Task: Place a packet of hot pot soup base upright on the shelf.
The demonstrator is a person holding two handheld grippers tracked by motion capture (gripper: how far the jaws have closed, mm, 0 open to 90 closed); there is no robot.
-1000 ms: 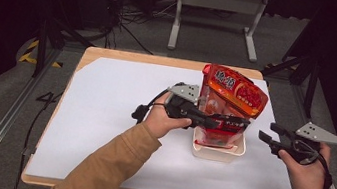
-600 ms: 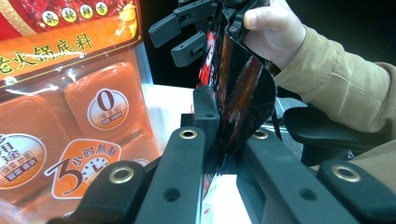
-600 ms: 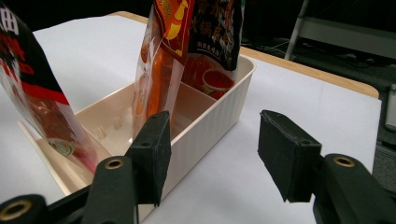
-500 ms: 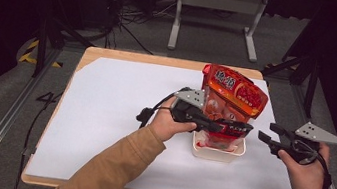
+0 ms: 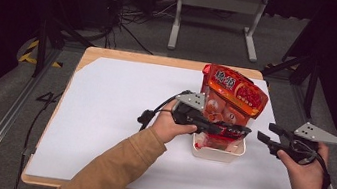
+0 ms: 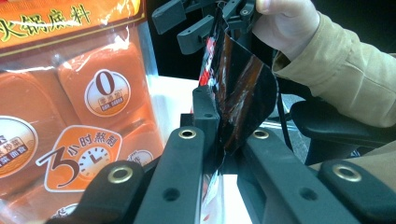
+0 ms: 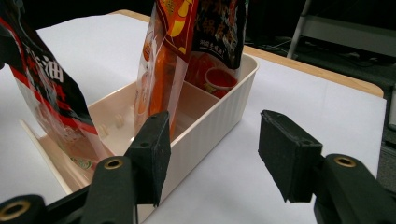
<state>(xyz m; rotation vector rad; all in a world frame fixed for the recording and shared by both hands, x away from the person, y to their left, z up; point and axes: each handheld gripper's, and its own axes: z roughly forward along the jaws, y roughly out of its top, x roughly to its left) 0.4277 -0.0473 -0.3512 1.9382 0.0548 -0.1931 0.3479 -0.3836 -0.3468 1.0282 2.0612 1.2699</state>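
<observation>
Packing seasoning packets upright into a cream bin (image 5: 217, 152) at the right of the white table sheet (image 5: 102, 115).

Progress, judged: partway. Large red packets (image 5: 232, 96) already standing in the bin's far end, leaning against the wall. A smaller red-and-black packet (image 6: 243, 93) being lowered at the near end, bottom edge inside the rim in the right gripper view (image 7: 51, 107), but not released yet. Remaining: letting go and, likely, squaring the packet up against the others.

Left gripper (image 5: 237, 131): clenched on the small packet's edge, foil pinched flat between the jaws in the left gripper view, reaching across the bin's top.

Right gripper (image 5: 264, 132): released, jaws standing apart with nothing between them, hovering just beside the bin's right wall (image 7: 219, 112), not touching.

Count: bin, one. Packets standing inside, at least two, one orange-faced (image 7: 161, 70) and one dark-backed (image 7: 219, 32); possibly more, overlap preventing certainty. Packet in hand, one. Grippers, two.
</observation>
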